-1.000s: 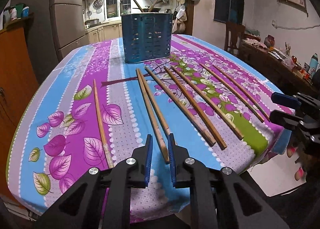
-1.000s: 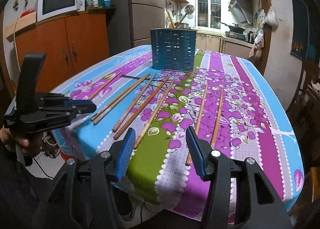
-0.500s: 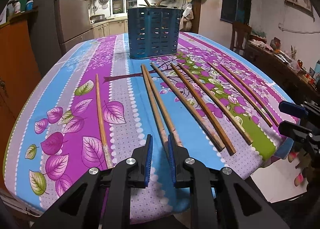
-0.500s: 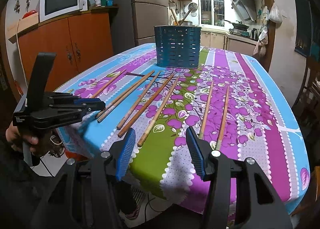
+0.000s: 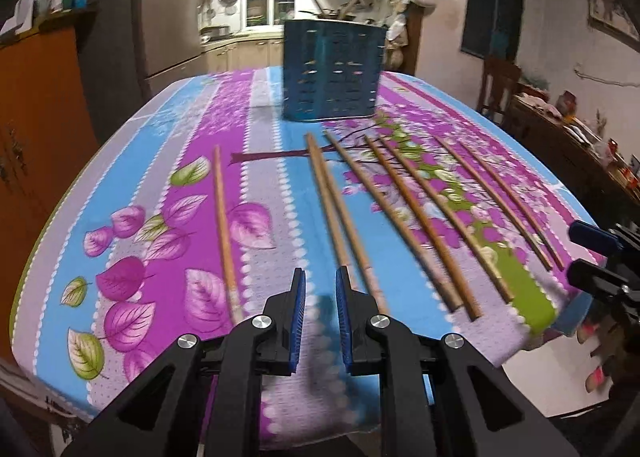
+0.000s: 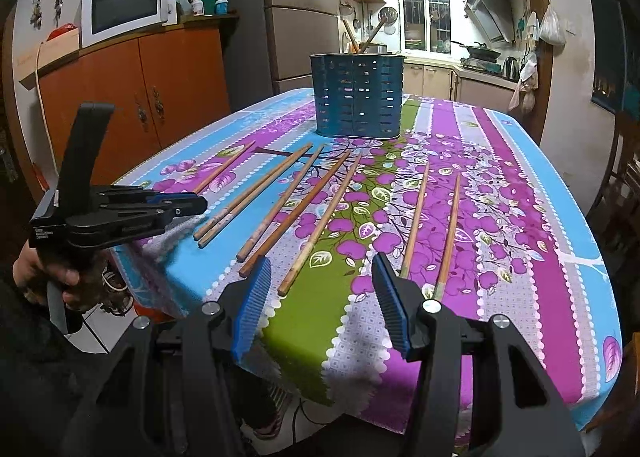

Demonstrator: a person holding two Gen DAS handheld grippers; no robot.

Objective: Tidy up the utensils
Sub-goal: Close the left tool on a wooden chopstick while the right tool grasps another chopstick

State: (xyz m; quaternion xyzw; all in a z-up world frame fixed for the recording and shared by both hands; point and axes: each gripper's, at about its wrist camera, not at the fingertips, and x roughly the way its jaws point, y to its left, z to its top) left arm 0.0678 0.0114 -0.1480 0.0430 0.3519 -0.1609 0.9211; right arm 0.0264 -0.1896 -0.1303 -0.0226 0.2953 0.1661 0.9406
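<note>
The left gripper (image 5: 320, 297) holds its ribbed blue pads narrowly apart with nothing between them, low over the near edge of the table (image 5: 168, 241), which wears a glossy floral cloth in purple and blue stripes. The near ends of a pair of chopsticks (image 5: 340, 225) lie just ahead of its right pad. The right gripper (image 6: 320, 293) stands wide open and empty. Eight slim wooden sticks fan out toward a slotted blue metal utensil holder (image 6: 358, 97) at the far end.
</note>
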